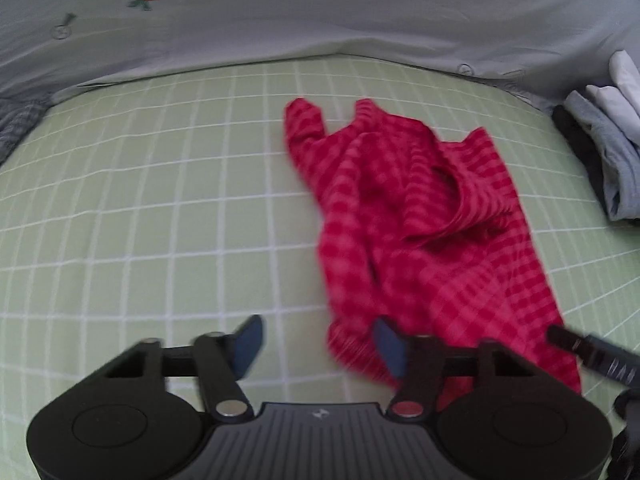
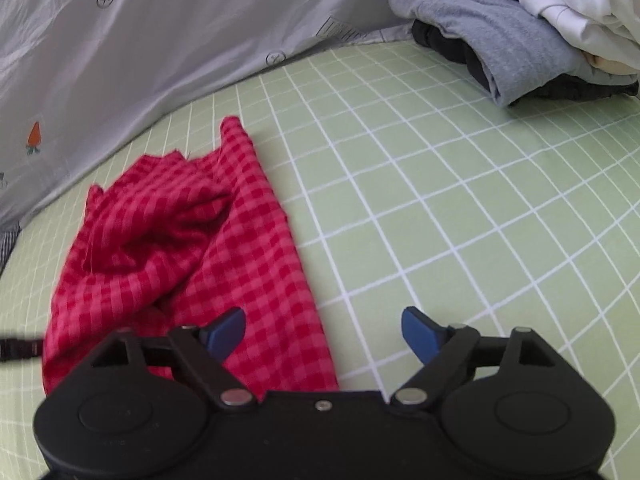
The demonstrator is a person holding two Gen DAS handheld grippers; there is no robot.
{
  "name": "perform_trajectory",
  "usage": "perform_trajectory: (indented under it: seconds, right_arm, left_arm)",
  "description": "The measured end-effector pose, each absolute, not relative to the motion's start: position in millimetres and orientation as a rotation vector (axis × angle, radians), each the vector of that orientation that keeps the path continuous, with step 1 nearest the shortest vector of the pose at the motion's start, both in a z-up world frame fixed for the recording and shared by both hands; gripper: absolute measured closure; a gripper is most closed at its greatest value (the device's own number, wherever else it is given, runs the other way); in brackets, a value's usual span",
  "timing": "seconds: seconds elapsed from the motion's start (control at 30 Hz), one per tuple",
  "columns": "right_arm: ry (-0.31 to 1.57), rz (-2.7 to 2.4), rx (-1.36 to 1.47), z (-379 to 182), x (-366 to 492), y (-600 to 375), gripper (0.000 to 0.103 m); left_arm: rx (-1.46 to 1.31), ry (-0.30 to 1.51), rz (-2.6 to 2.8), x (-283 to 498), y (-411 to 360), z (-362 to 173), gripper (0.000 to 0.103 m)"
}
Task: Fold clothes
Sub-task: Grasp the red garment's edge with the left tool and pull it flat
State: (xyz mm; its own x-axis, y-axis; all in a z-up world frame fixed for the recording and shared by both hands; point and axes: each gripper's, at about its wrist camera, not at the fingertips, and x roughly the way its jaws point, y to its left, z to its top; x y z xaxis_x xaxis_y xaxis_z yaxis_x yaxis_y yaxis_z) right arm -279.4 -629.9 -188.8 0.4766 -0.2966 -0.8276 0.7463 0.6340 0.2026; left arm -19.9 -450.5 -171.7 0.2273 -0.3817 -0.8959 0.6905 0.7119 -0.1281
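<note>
A red checked cloth lies crumpled on the green grid sheet; it also shows in the right wrist view. My left gripper is open and empty, at the cloth's near left corner, with its right blue fingertip over the cloth's edge. My right gripper is open and empty, at the cloth's near right edge, with its left blue fingertip over the cloth. The right gripper's black tip shows at the right of the left wrist view.
A pile of grey, white and dark clothes lies at the far right of the bed and also shows in the left wrist view. A grey duvet with carrot prints lies along the far side.
</note>
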Motion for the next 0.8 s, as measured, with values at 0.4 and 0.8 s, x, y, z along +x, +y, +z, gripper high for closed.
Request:
perform_trajectory:
  seconds: [0.4, 0.8]
  right_arm:
    - [0.957, -0.661, 0.398, -199, -274, -603, 0.004]
    - [1.007, -0.572, 0.348, -199, -286, -574, 0.005]
  left_arm:
    - [0.277, 1.069, -0.665, -27, -410, -166, 0.099]
    - [0.116, 1.086, -0.351, -53, -275, -155, 0.099]
